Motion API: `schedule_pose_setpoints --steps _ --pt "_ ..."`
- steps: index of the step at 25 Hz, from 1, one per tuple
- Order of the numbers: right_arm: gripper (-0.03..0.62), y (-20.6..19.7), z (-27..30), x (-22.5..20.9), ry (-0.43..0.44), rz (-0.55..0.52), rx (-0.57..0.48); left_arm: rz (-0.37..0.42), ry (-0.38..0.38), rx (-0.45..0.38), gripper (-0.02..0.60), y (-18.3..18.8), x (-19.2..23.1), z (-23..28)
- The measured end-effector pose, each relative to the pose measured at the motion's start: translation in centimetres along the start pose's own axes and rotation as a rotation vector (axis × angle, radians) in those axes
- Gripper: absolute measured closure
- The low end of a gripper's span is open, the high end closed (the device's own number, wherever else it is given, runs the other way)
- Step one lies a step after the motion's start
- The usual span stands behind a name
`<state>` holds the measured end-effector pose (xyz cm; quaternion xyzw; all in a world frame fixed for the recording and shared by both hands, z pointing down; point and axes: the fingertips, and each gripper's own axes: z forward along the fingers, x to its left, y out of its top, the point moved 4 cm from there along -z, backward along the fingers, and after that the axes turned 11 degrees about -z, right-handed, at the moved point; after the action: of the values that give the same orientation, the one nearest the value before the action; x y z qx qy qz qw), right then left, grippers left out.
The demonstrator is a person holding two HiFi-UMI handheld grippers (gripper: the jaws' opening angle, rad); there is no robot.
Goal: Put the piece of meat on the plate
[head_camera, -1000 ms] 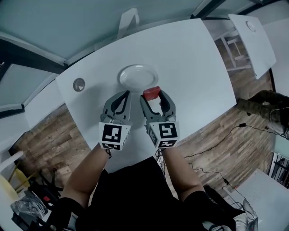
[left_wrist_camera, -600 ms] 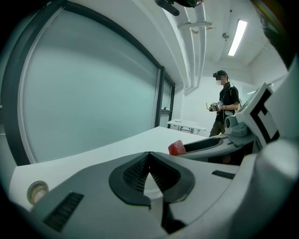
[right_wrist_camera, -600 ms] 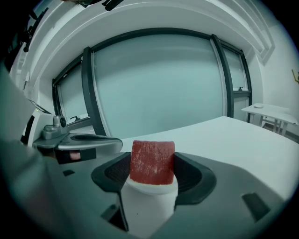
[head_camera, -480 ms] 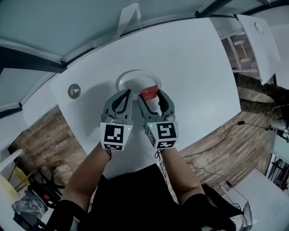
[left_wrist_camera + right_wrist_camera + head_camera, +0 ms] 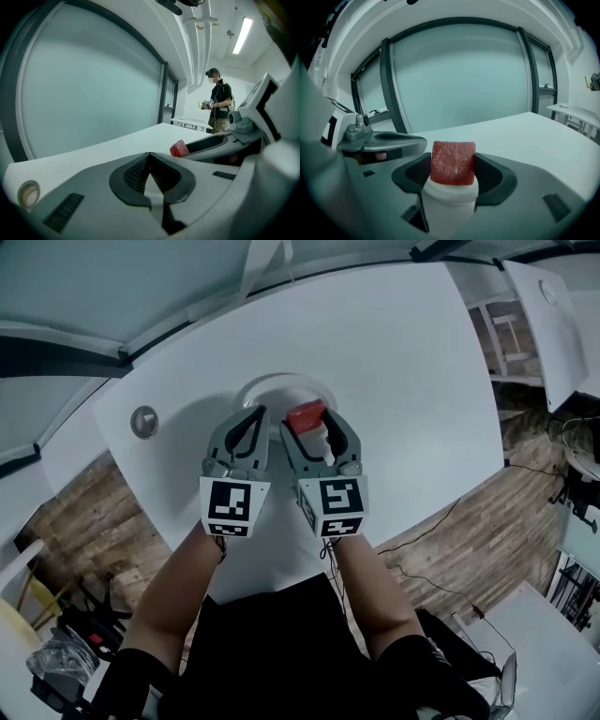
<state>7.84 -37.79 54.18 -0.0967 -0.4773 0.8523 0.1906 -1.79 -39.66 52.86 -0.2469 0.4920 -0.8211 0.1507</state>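
The meat looks like a small, light block. The right hand-held gripper carries it easily, with no sag that I can see. Its top is red and grainy with squared edges, and below that is a smooth pale band, perhaps fat, perhaps a moulded base. I would guess it is a firm, slightly springy piece and not wet or slippery, since it sits upright and keeps its shape under the squeeze. It does not look fragile.

The jaws pinch it on two opposite flat sides, low down where red meets white. That seems the right place to hold it, because the faces are parallel, the dark ribbed pads can bite there, and the bottom is left free to set down.

The meat is off the table. From above it appears over or just beside the near rim of the plate, which lies toward the table's left corner. I cannot tell how high it is held.

The left hand-held gripper hangs alongside with its jaws pressed together on nothing.
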Motion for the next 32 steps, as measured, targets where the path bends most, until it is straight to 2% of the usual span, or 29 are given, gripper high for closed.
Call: schedule_pose_setpoints --steps 12,23,32 --pt "0.304 0.1 2.1 0.4 0.012 -0.025 0.078 -0.014 0.012 0.014 0.578 -0.5 1.2 1.1" --pt "0.304 -0.3 4.2 1.3 0.058 -0.113 0.259 -0.038 0.01 0.017 0.578 -0.7 1.8 1.5" --pt "0.304 -0.3 4.5 1.4 0.058 -0.109 0.244 -0.056 0.022 0.014 0.578 -0.6 2.3 1.3"
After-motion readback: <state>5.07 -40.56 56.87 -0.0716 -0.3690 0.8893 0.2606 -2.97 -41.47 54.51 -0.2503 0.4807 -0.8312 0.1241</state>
